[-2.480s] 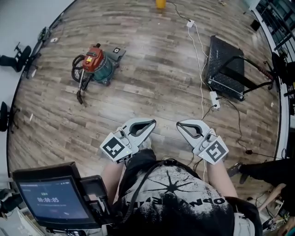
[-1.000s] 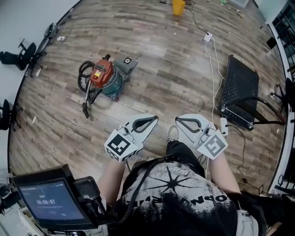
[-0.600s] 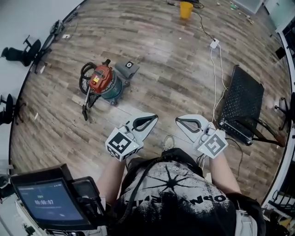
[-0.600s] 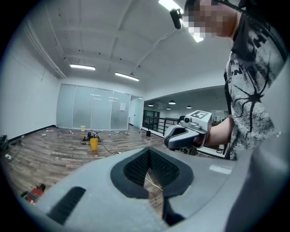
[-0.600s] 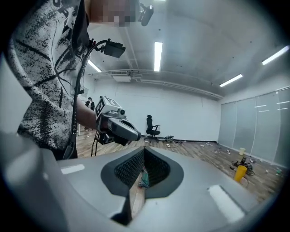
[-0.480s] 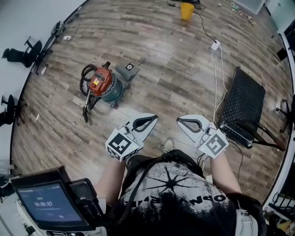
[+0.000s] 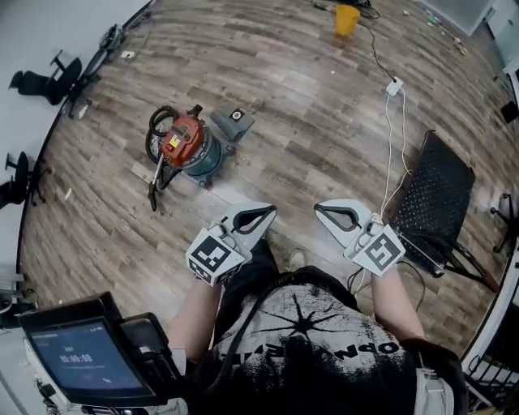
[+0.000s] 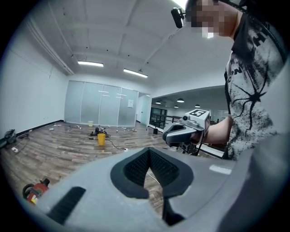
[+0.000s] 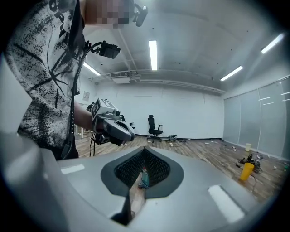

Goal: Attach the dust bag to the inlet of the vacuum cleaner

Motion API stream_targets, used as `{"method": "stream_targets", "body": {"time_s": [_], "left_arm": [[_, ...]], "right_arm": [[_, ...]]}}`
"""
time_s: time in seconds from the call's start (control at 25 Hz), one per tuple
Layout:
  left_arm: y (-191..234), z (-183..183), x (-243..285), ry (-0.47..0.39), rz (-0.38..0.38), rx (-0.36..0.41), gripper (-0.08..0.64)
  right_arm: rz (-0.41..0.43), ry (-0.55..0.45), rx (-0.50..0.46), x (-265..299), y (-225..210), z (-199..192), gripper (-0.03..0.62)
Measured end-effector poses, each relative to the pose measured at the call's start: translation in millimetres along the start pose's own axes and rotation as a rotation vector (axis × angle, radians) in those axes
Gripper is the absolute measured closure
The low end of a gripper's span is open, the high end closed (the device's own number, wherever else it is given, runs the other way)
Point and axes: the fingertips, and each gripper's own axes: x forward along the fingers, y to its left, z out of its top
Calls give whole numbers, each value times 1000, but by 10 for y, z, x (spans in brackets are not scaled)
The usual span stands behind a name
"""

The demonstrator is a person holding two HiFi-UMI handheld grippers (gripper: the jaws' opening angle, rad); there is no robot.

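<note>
Vacuum cleaner stands on the wood floor, upper left in the head view, well apart from the person. Red top faces up, teal drum below, black hose coiled on its left side. The wand gives the long axis: it runs from the drum toward the lower left, nozzle end on the floor. Dust bag lies flat just beside the drum at its upper right, grey, round opening facing up. Bag not on the vacuum's inlet.

Left tool and right tool sit side by side in front of the torso, apart, tips angled slightly toward each other, nothing in reach of them. Both forearms reach forward, marker cubes back near the wrists, tools pointing ahead and a little down. Each tool's own view shows its jaws closed, tips meeting, nothing held. In the right gripper view the vacuum shows small and far through the jaw opening.

Further out: yellow bucket at the far top, white power strip with its cable trailing down, black mesh panel on a frame at right. Small screen at lower left by the person's body.
</note>
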Motion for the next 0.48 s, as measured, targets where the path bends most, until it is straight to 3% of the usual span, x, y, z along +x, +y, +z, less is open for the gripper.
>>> {"method": "stream_targets", "body": {"time_s": [0.28, 0.48], "left_arm": [[775, -46, 221, 6, -82, -18, 557], [1387, 351, 396, -10, -164, 50, 558]], "right_arm": [[-43, -116, 72, 652, -537, 232, 588], [-101, -55, 61, 1058, -1093, 336, 589]]}}
